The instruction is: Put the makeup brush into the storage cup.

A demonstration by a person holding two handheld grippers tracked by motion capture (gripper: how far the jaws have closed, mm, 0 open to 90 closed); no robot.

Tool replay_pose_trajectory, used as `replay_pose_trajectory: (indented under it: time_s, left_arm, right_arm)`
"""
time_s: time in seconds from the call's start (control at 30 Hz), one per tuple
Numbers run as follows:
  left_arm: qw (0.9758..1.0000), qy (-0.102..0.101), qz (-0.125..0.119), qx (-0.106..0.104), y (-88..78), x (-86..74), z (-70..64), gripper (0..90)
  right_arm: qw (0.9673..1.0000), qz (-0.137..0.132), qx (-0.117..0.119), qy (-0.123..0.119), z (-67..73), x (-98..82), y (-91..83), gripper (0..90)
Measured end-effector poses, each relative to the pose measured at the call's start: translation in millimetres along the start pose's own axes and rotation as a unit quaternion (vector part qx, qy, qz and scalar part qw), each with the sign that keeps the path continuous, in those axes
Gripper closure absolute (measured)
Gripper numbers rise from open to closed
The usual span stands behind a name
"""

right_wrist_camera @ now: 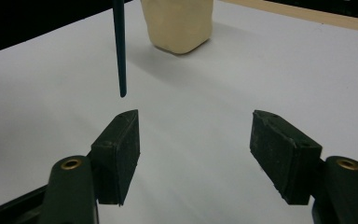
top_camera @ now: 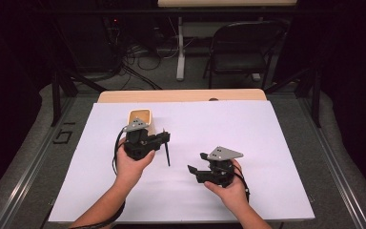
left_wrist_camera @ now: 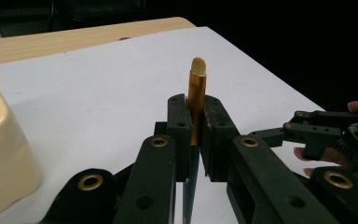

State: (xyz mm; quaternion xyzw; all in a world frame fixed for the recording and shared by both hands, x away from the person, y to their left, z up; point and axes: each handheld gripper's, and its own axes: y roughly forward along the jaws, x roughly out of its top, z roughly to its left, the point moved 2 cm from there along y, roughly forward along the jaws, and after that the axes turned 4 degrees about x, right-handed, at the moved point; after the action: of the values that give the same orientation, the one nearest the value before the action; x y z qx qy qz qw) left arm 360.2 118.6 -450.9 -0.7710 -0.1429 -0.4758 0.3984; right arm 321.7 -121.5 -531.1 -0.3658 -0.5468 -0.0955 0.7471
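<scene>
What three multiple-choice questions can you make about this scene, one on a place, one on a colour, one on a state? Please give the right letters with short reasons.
1. Where does the cream cup stand on the white sheet?
A. on the sheet's far part, just beyond the left gripper
B. beside the right gripper
C. at the near edge of the sheet

2. What colour is the ferrule of the paintbrush?
A. red
B. gold
C. white

3. How do the jaws of the right gripper stand?
A. shut on the brush
B. shut on the cup
C. open, with nothing between them

Answers:
1 A: in the high view the cup sits just past the left gripper.
2 B: the left gripper view shows a gold sleeve clamped between the pads.
3 C: the right gripper view shows bare sheet between the pads.
</scene>
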Motion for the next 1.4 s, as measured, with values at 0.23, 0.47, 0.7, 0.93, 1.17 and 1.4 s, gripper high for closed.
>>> replay_pose_trajectory:
  time_s: [0.23,0.47,0.7,0.93,1.17,1.4]
  left_arm:
    - [1.0000,-0.002,-0.004,0.006,-4.2,5.0,4.4,83.5]
    - [0.9999,-0.001,-0.007,0.008,-5.2,8.4,6.2,83.5]
    - [0.9999,0.004,-0.008,0.010,-4.9,9.7,5.9,83.5]
    - [0.9996,0.003,-0.018,0.023,-9.7,17.1,11.0,83.5]
    - [0.9987,0.007,-0.027,0.042,-17.3,29.5,20.5,83.5]
    - [0.9970,0.011,-0.040,0.065,-28.3,45.9,31.2,83.5]
  right_arm:
    - [1.0000,0.001,-0.001,0.004,-0.5,0.6,-0.6,33.2]
    - [1.0000,0.001,-0.001,0.007,-1.1,0.3,-0.6,33.2]
    - [1.0000,0.001,-0.003,0.009,-2.4,-0.4,-1.3,33.2]
    - [0.9999,0.000,-0.005,0.011,-2.8,-1.2,-1.8,33.3]
    - [0.9999,0.001,-0.004,0.012,-3.4,-2.4,-1.7,33.4]
    - [0.9999,0.003,-0.005,0.014,-3.5,-3.1,-1.6,33.5]
